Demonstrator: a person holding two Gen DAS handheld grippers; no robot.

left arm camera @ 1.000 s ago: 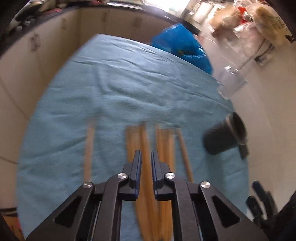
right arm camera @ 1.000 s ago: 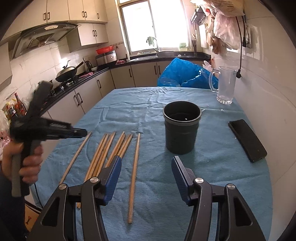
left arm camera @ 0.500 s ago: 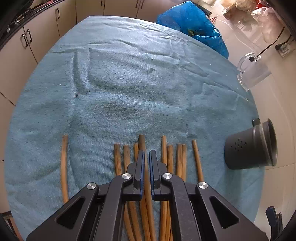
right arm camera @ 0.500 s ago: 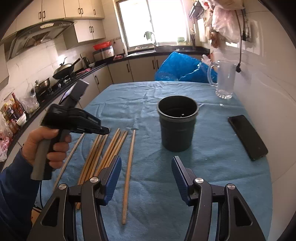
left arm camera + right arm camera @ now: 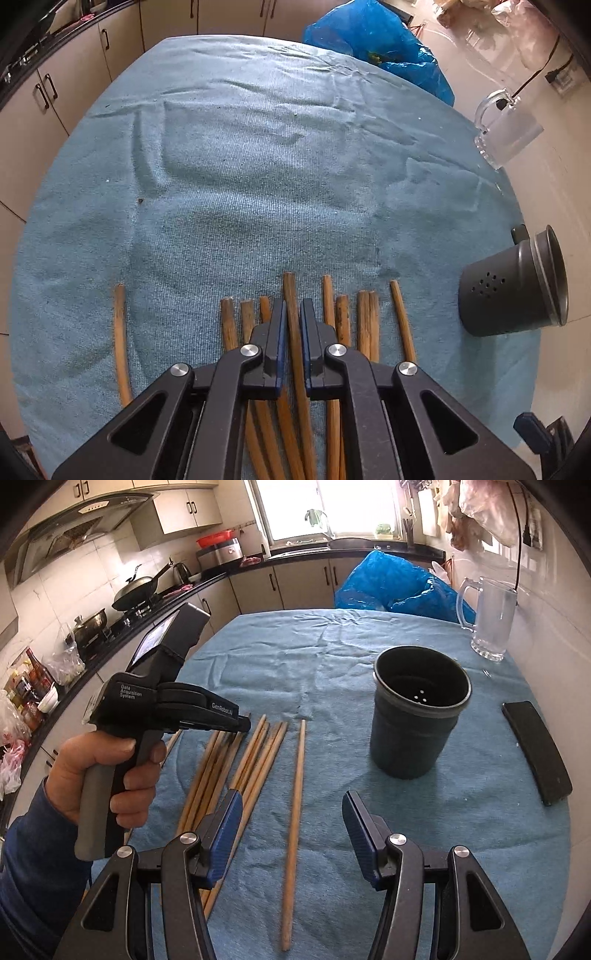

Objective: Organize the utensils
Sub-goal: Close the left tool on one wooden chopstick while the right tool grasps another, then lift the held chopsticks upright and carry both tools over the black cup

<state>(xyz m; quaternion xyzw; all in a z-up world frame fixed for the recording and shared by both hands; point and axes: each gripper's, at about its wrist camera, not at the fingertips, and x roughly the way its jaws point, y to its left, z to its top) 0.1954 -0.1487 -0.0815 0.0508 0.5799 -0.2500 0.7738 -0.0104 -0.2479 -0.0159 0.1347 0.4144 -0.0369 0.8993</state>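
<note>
on the blue cloth (image 5: 258, 166) all the chopsticks (image 5: 258, 753) lie loose beside the empty black holder (image 5: 421, 716); nothing is sorted yet; my left gripper (image 5: 291, 321) is clenched around one chopstick (image 5: 290, 291); my right gripper (image 5: 291, 830) hangs released, holding nothing.

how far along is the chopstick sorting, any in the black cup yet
Nothing is done: the black cup looks empty. In hand: the left gripper is shut on one chopstick. The right gripper is open, holding nothing. The other chopsticks lie on the blue cloth.
</note>
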